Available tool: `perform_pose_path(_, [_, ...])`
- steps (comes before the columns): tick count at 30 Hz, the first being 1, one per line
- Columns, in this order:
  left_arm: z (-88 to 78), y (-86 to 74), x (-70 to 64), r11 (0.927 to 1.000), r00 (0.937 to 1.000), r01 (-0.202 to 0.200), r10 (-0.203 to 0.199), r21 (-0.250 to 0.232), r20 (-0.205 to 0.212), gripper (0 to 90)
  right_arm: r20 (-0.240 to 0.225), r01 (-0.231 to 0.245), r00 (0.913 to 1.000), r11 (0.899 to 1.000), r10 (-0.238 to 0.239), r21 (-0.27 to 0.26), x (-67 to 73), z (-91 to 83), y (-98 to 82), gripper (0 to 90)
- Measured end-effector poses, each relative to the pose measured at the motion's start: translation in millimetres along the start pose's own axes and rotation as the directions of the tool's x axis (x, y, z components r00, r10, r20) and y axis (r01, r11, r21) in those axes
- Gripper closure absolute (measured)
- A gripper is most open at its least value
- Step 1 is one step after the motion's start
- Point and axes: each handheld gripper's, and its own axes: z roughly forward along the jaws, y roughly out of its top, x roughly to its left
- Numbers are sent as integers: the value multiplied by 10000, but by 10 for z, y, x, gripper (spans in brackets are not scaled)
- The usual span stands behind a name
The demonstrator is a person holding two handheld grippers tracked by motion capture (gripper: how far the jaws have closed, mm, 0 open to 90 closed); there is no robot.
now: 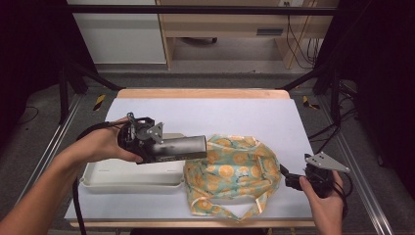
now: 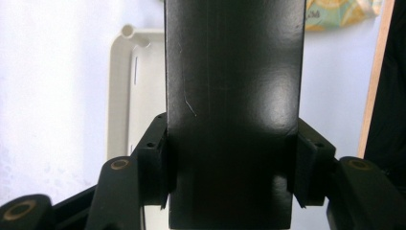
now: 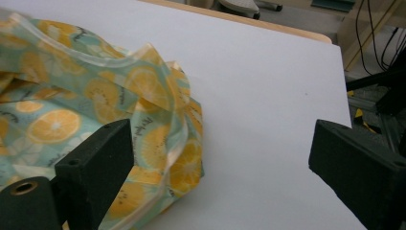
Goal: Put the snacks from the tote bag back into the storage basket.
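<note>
While your left gripper (image 1: 195, 146) carries the black box (image 1: 182, 147) level above the worktop (image 1: 235, 110), its jaws are clamped on the box's two long sides, as the left gripper view shows: a pad pressed flat to each face, the box (image 2: 234, 96) running straight out between them.

Box: rigid, smooth, slightly glossy card or plastic by the look of it. Judged light, but the free end reaches well past the jaws toward the fabric bag (image 1: 234, 171). Expect it to pivot if the clamp eases. Slick faces; keep the hold square, near the middle of its length if you retake it.

Bag: soft, thin, orange-slice print, slumped on the worktop just right of the white tray (image 1: 132, 177). Box end hangs over the bag's left edge. It will fold and drag rather than lift as a whole. Best hold, in my judgement: the pale-trimmed rim (image 3: 143, 57) or a strap, where the cloth is doubled.

Your right gripper (image 3: 225, 167) sits at the bag's right side, jaws spread wide, nothing between the pads; the left pad is against the cloth's edge or just short of it, cannot tell which.
</note>
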Motion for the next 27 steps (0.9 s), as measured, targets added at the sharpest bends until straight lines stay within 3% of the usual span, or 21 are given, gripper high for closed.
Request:
perform_pose_path(10, [-34,-155,201,9999,10000,0,0,-129,-60,433,257,-502,9983,9975,515,-490,-94,113,-165,87])
perform_pose_path(12, [18,-209,218,10000,10000,47,-46,77,-39,432,188,-614,9979,9973,622,-401,-82,164,-250,87])
perform_pose_path(17, [70,-289,239,9997,10000,27,-26,245,-41,432,133,-481,9987,9980,487,-408,-30,141,-318,89])
perform_pose_path(20, [89,-351,225,9994,9996,281,-280,205,-20,432,143,-404,9991,9980,411,-486,-6,108,-340,89])
perform_pose_path(27, [125,-479,182,9994,9993,336,-333,131,-180,432,450,-180,9988,9993,194,-315,-30,100,-395,87])
